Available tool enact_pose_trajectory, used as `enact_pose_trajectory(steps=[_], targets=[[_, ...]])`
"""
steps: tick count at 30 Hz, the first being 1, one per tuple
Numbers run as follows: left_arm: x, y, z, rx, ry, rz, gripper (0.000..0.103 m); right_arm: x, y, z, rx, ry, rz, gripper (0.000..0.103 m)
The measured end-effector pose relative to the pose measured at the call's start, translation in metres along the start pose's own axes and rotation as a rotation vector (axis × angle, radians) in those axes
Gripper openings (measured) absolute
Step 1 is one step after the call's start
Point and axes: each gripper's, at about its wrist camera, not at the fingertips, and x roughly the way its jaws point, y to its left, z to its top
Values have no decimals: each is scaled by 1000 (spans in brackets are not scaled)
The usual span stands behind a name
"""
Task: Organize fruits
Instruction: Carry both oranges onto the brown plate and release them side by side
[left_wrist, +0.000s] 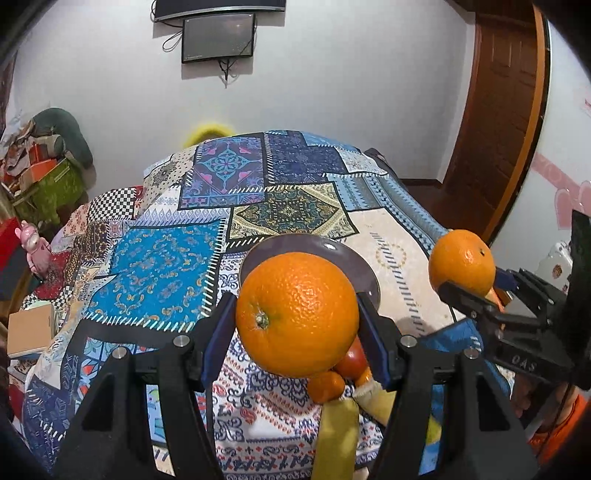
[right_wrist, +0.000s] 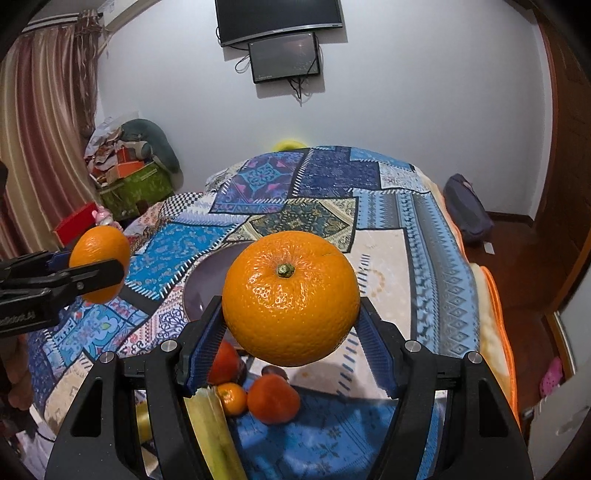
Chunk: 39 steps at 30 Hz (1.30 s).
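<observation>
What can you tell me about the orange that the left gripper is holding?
The orange is large, round and bright, with glossy pitted peel and a green stem nub turned toward the lower left of the left wrist view. It is whole, clamped at its sides between the blue pads of the left gripper, and held in the air above the patterned cloth, in front of a grey plate.

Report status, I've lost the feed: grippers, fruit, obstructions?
Left gripper shut on a round orange. Right gripper shut on another orange. Grey round plate ahead, nothing blocking.
</observation>
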Motion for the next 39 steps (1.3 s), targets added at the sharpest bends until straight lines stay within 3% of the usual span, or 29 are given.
enact_pose_trajectory(steps=[10, 39], targets=[[51, 15, 19, -18, 41, 37, 63, 31, 0, 7, -11, 13, 3, 66], [167, 22, 24, -4, 218, -9, 63, 113, 4, 9, -109, 148, 22, 66]])
